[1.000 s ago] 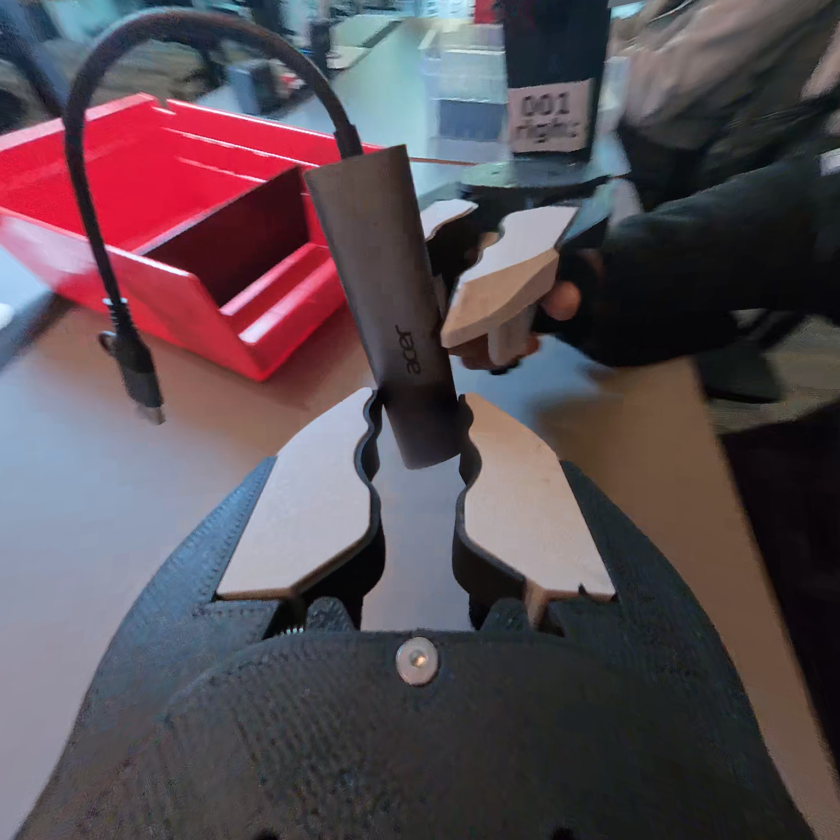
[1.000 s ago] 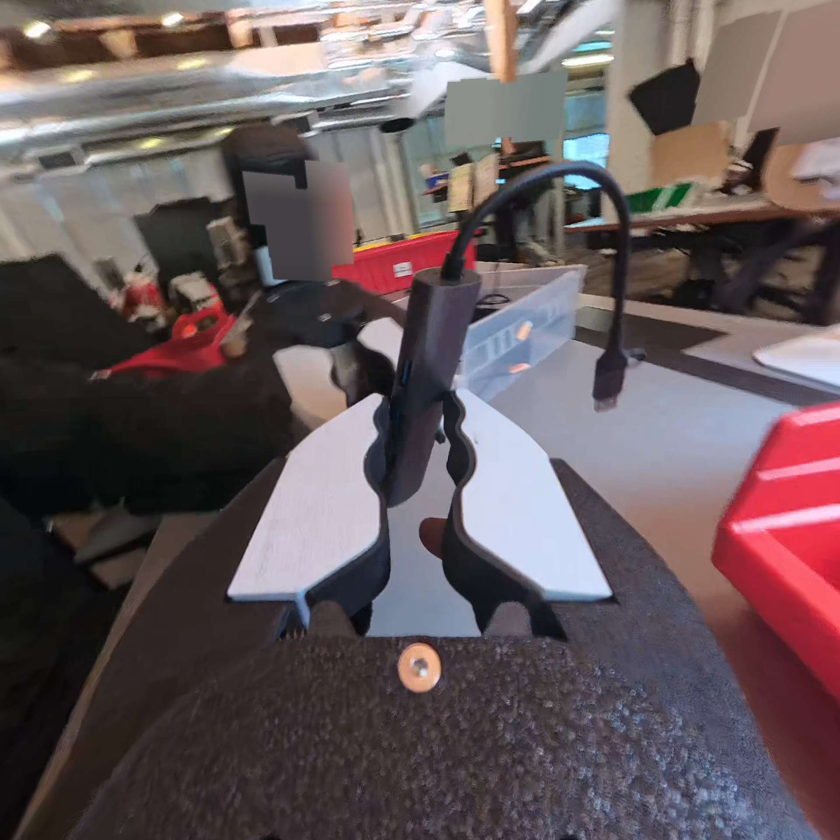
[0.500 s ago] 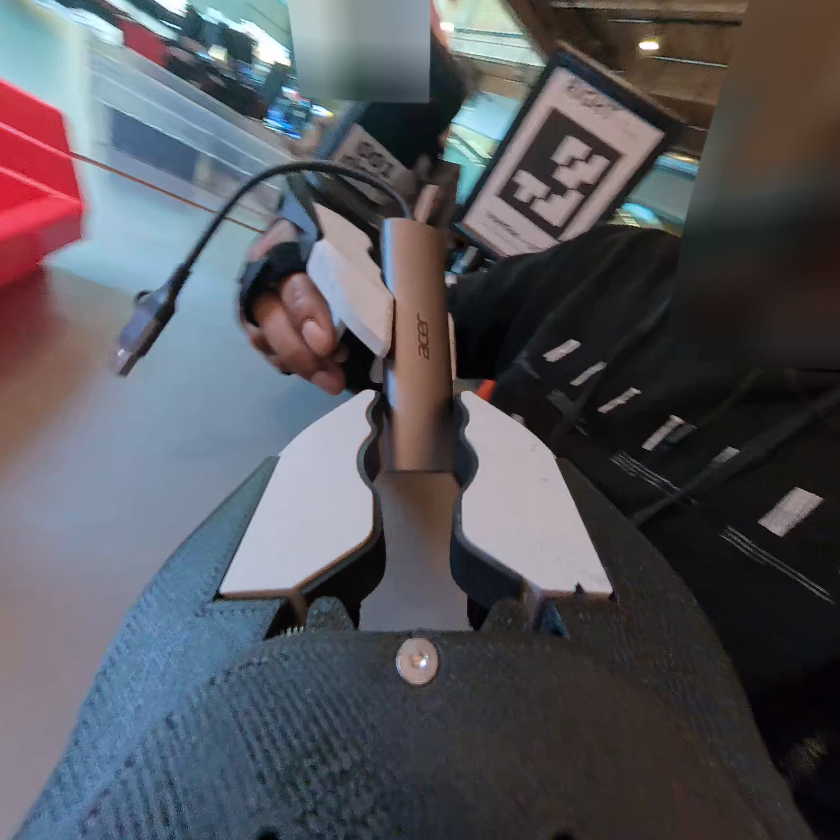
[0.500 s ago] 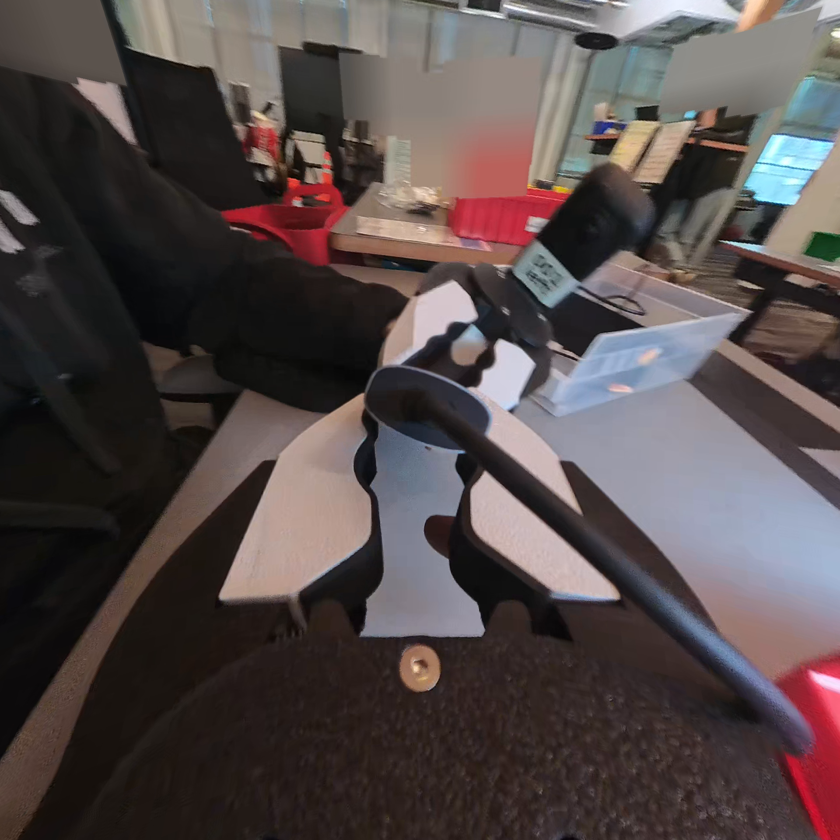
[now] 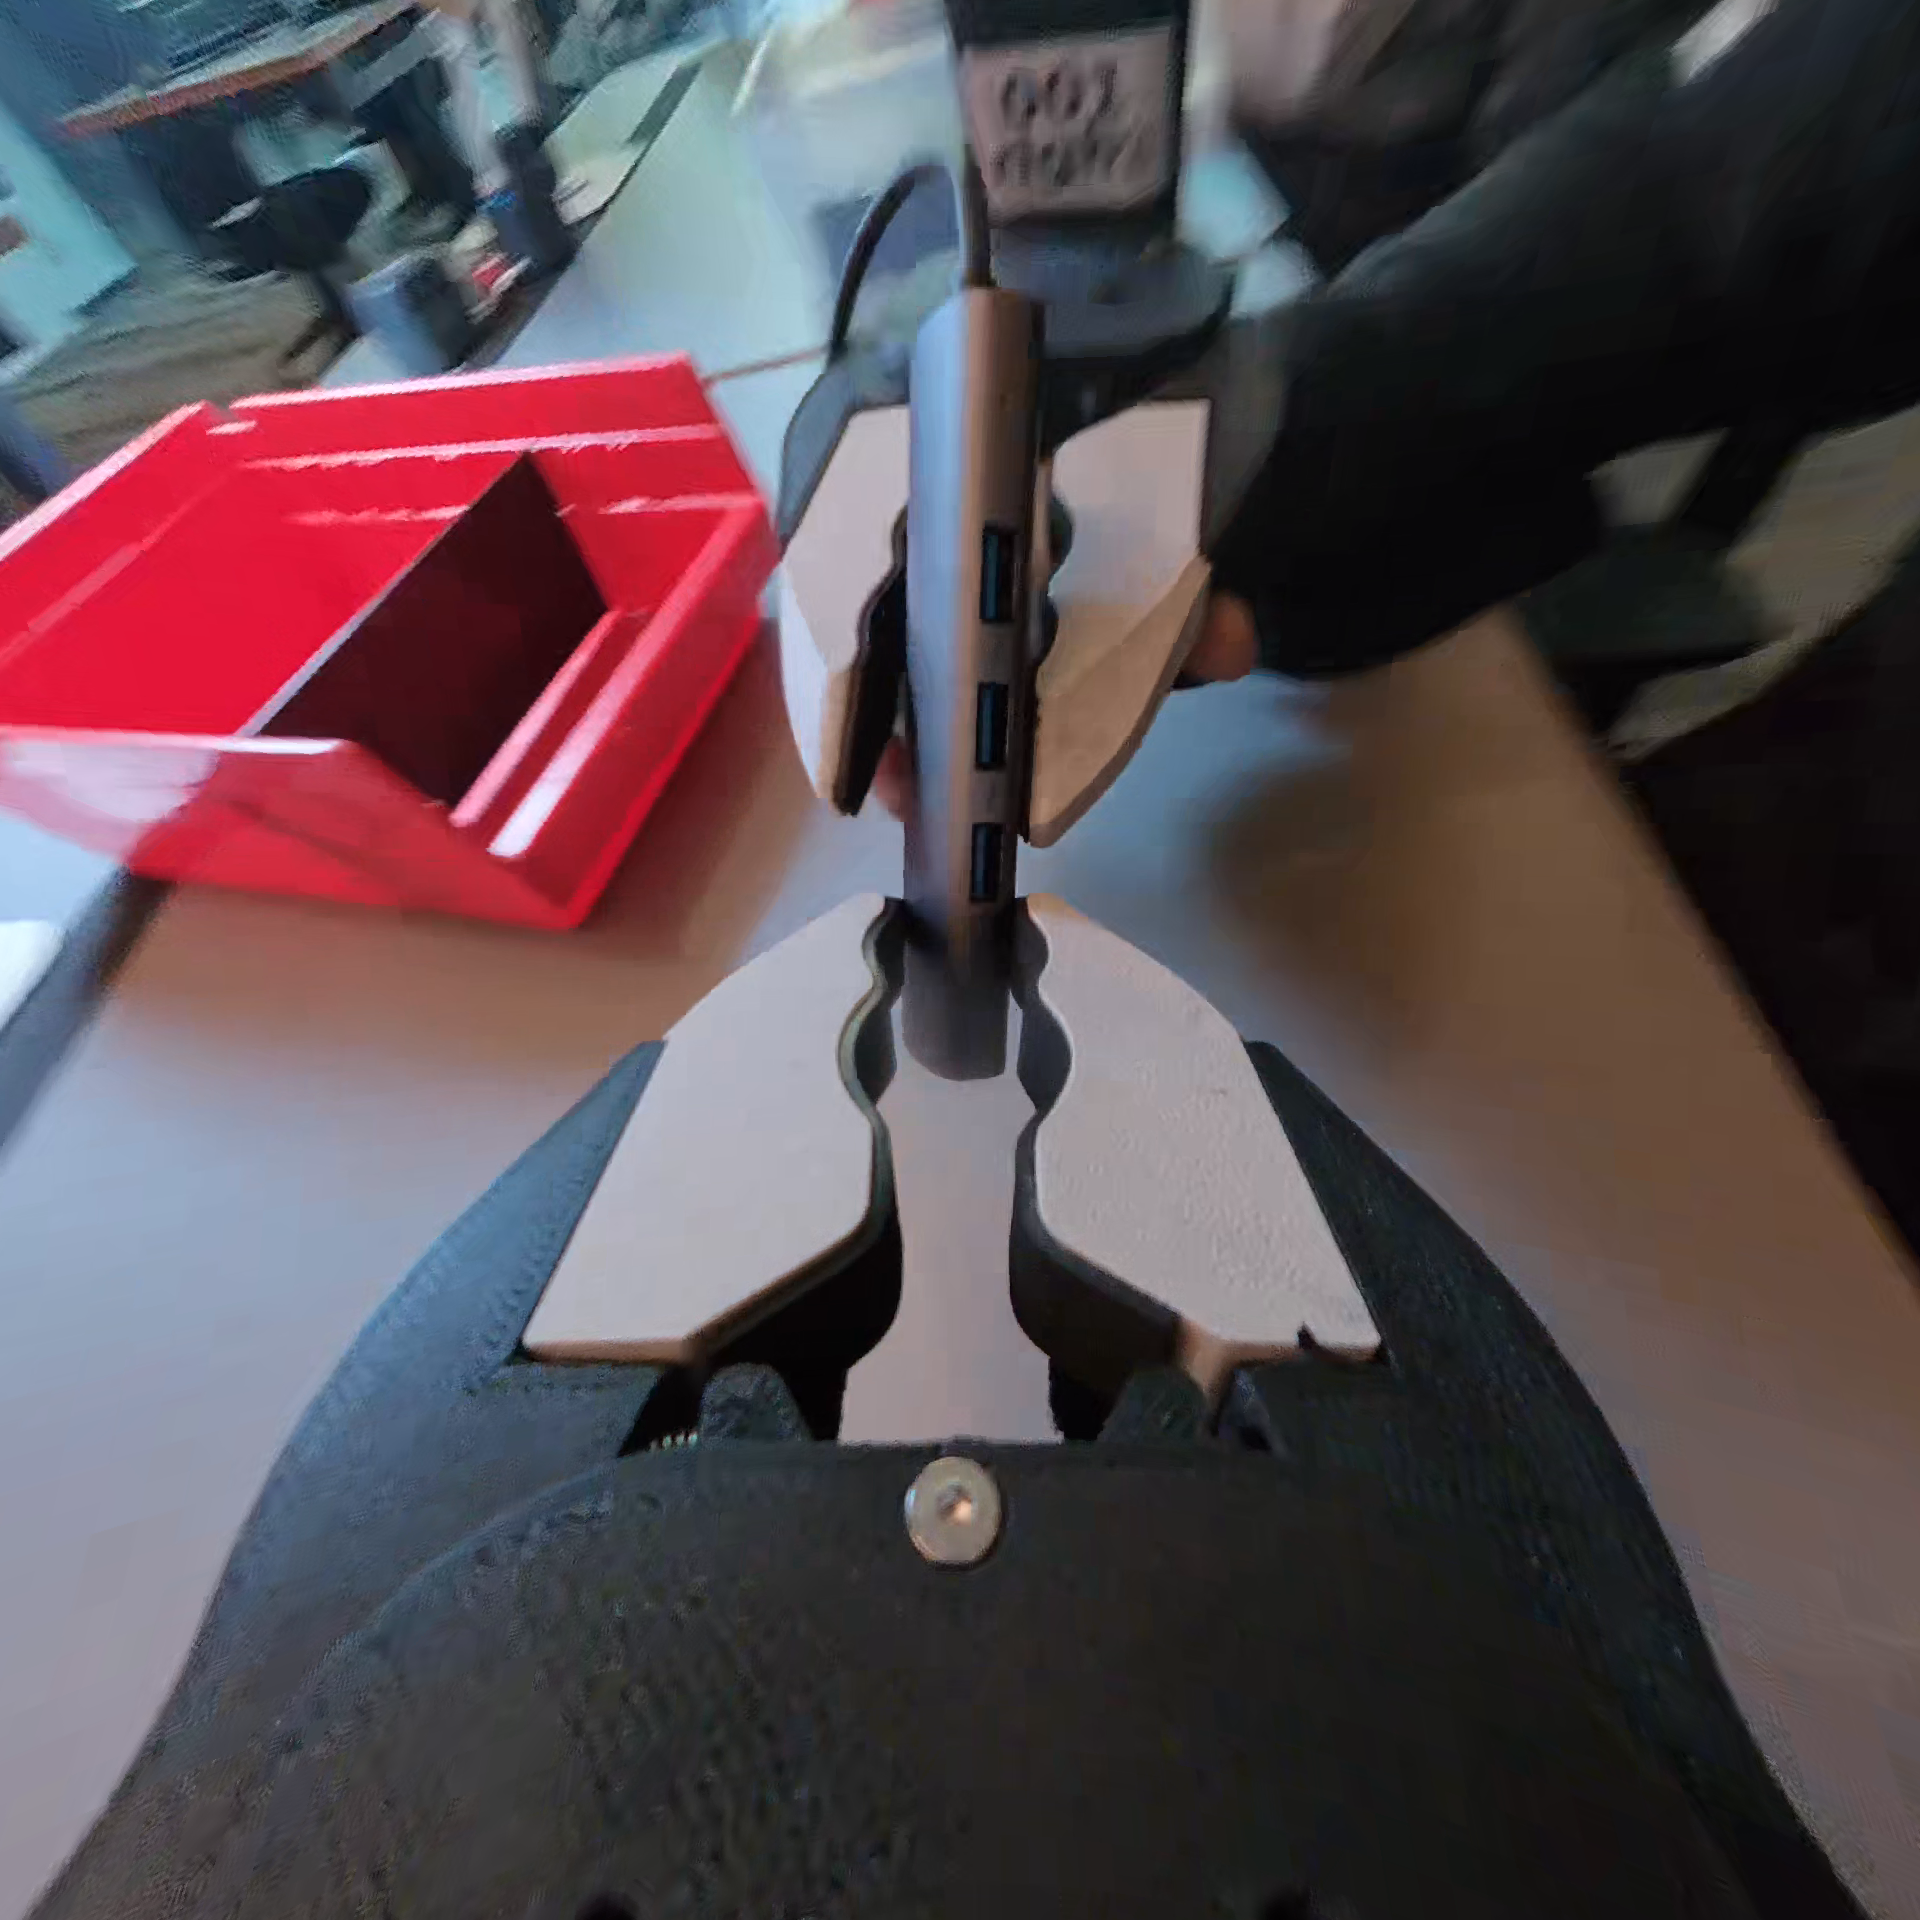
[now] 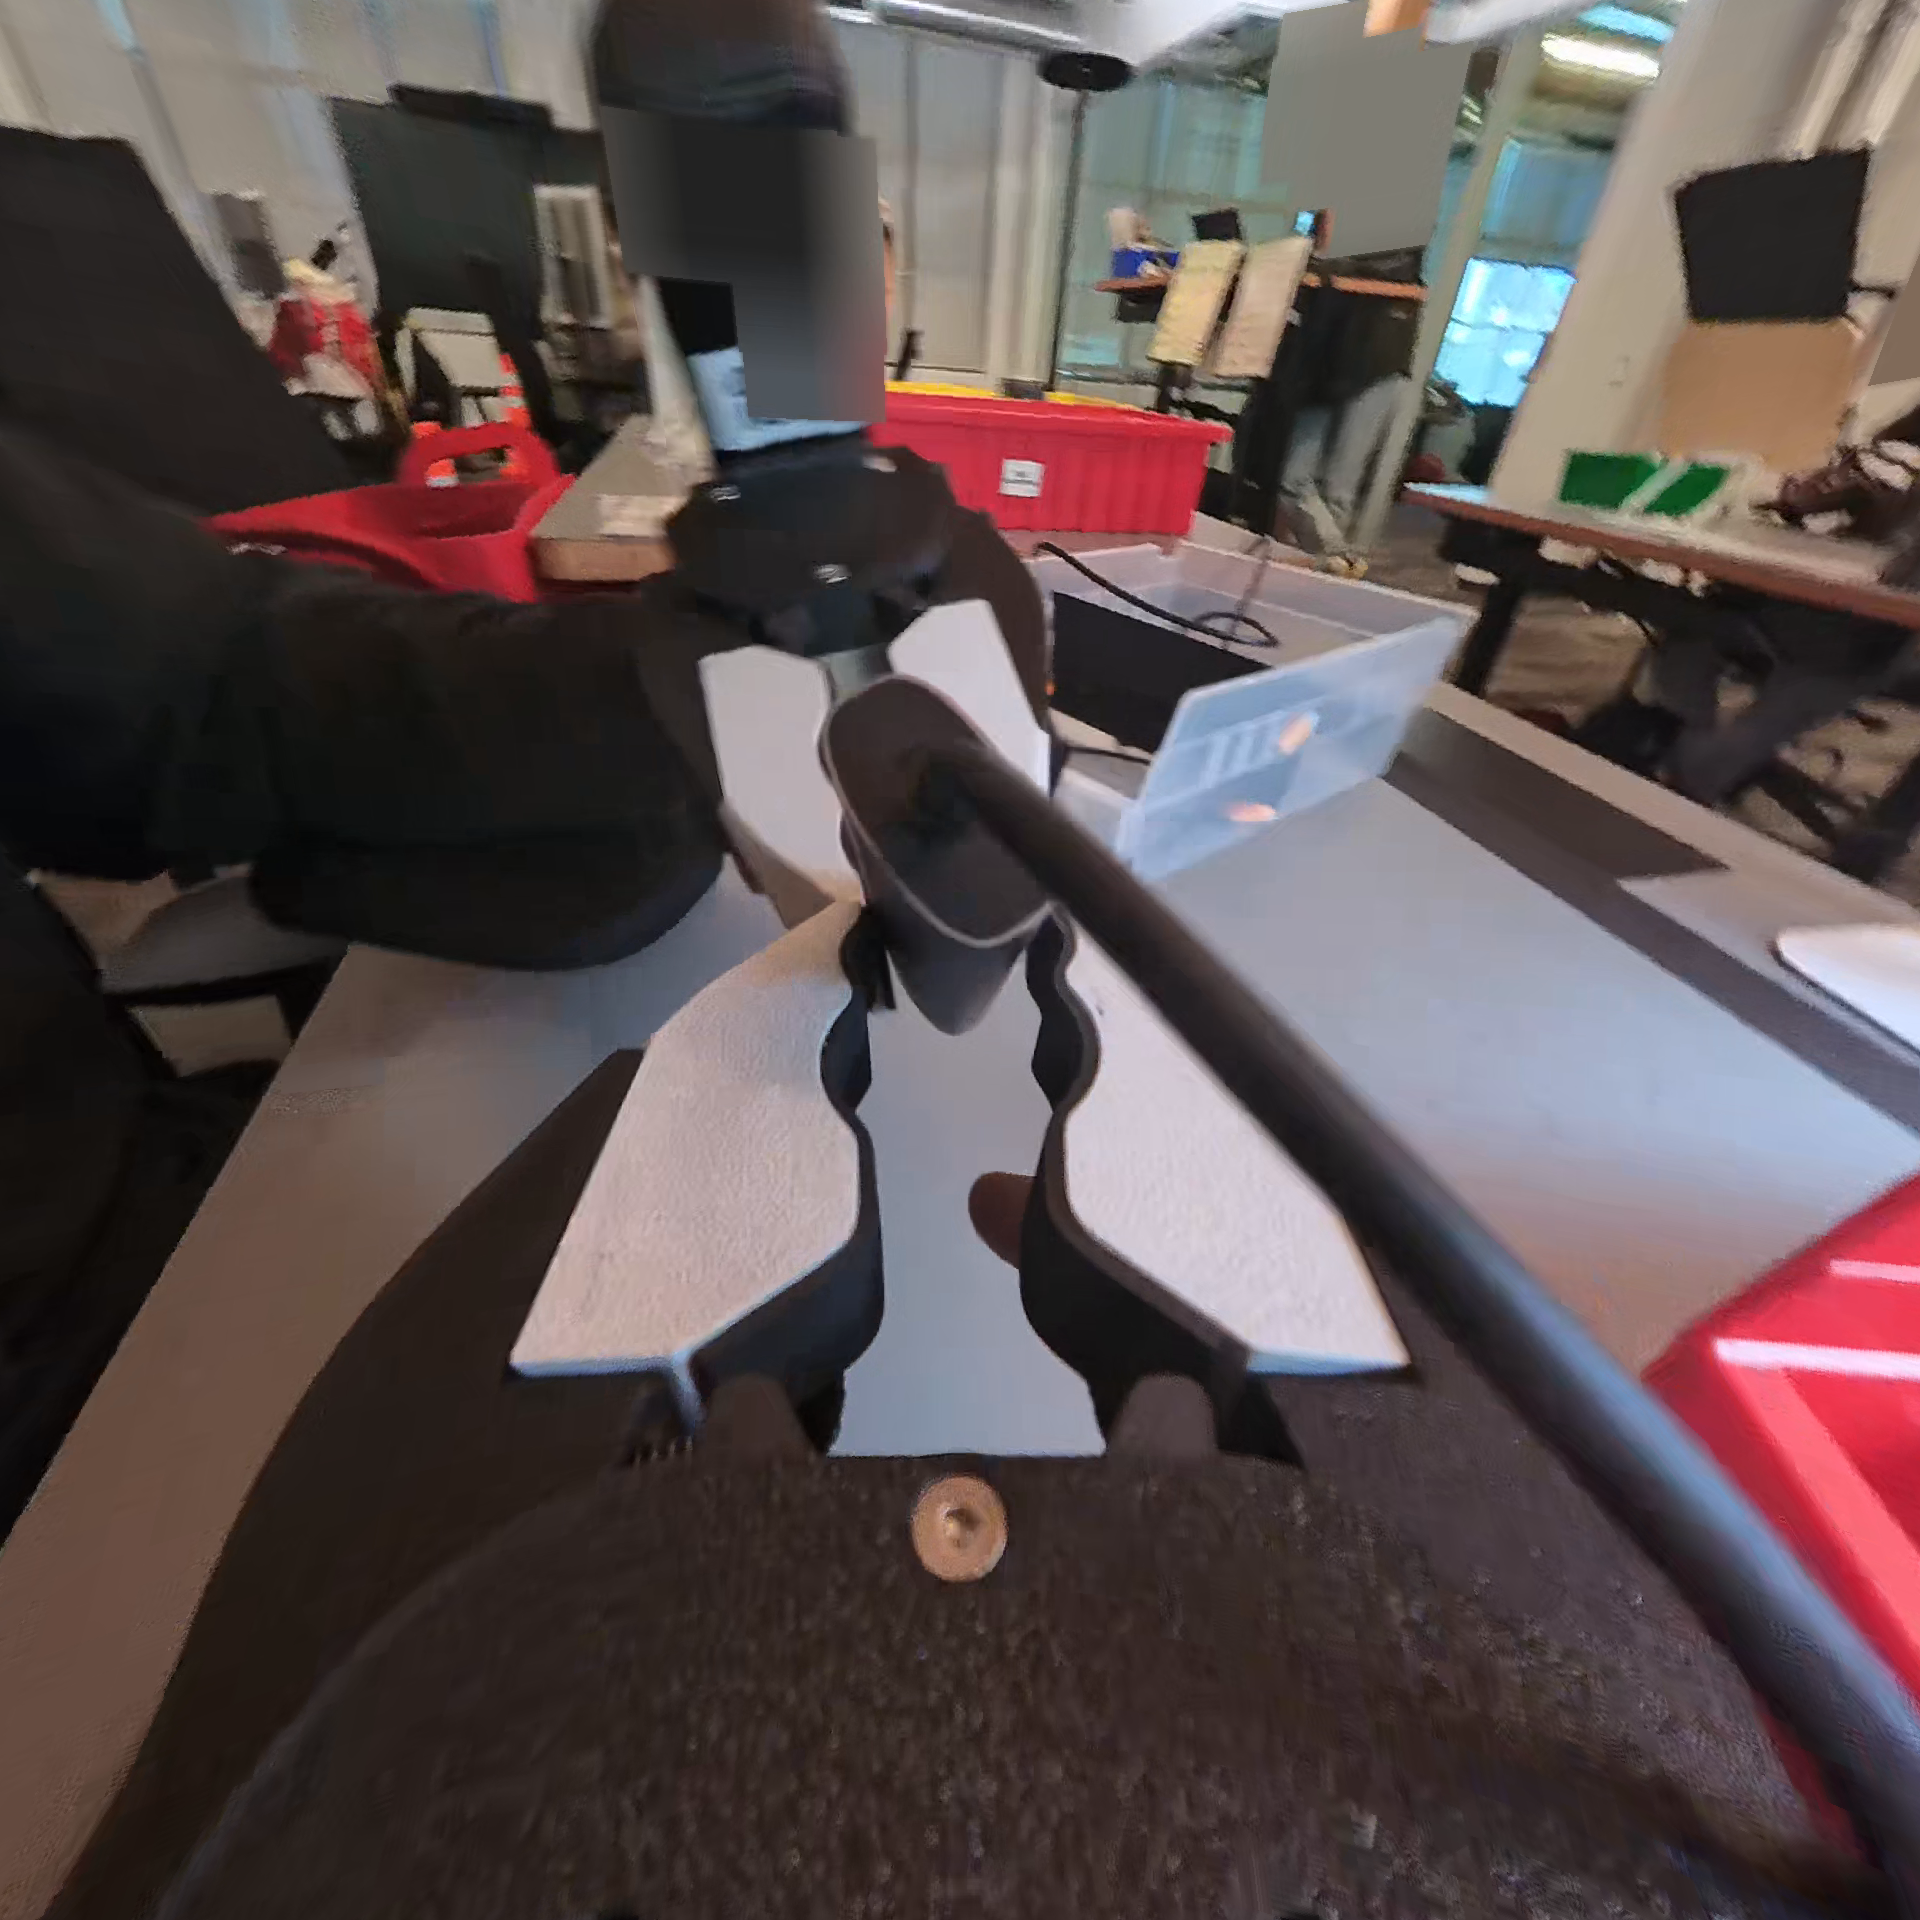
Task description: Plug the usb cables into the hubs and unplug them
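Observation:
A grey USB hub with several blue ports on its narrow side stands upright above the table. My left gripper is shut on its lower end. My right gripper reaches in from the far side and flanks the hub's middle. A gap shows between its left finger and the hub, so it is open around the hub. In the right wrist view the hub's cable end sits between my right gripper's fingertips. Its black cable runs past the camera. The left gripper is behind the hub.
A red bin with compartments lies on the table to the left, and its corner shows in the right wrist view. A clear plastic box stands farther back. Gloved hands and dark sleeves hold both grippers. The tips of both grippers are at nearly the same place.
The hub has been turned, so its port side now faces the left camera. My left gripper's fingers have closed in on it. My right gripper opened around the hub and is narrowing again.

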A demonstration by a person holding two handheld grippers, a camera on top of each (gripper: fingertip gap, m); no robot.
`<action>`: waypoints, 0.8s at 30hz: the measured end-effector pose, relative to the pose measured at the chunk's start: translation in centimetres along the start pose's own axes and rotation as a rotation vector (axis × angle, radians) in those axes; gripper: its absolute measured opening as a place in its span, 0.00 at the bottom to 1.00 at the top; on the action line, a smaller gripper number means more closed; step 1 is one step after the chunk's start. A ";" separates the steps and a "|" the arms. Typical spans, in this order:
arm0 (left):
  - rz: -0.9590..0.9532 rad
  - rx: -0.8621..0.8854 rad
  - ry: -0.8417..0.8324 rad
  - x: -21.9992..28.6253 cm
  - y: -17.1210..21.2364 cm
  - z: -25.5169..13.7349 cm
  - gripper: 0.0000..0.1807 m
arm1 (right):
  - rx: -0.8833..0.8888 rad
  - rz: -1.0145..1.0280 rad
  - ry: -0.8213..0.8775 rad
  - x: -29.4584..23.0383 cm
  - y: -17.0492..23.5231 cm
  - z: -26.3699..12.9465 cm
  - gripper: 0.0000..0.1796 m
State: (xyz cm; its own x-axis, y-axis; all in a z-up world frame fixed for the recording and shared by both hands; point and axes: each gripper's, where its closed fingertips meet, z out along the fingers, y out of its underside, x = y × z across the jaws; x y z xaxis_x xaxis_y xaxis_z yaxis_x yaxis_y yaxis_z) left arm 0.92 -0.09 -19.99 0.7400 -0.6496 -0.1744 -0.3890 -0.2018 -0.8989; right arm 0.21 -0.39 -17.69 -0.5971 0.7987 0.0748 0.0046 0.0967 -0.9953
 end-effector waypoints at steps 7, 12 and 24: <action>-0.114 0.011 0.309 2.9 1.0 -1.0 0.10 | -0.144 -0.284 -0.079 -2.7 1.8 0.2 0.17; -0.085 -0.085 0.295 3.3 2.4 0.1 0.10 | -0.253 -0.305 -0.095 -2.9 3.9 0.5 0.17; -0.101 0.012 -0.001 -3.3 1.6 -5.0 0.09 | -0.239 -0.216 -0.271 -4.0 -1.6 -4.9 0.16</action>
State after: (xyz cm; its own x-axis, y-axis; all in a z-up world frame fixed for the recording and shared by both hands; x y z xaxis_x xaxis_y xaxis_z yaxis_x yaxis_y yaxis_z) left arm -4.92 -1.90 -18.83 0.7756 -0.6257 -0.0833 -0.3059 -0.2573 -0.9166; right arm 6.58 -0.83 -16.07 -0.7939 0.5630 0.2297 0.0230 0.4054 -0.9138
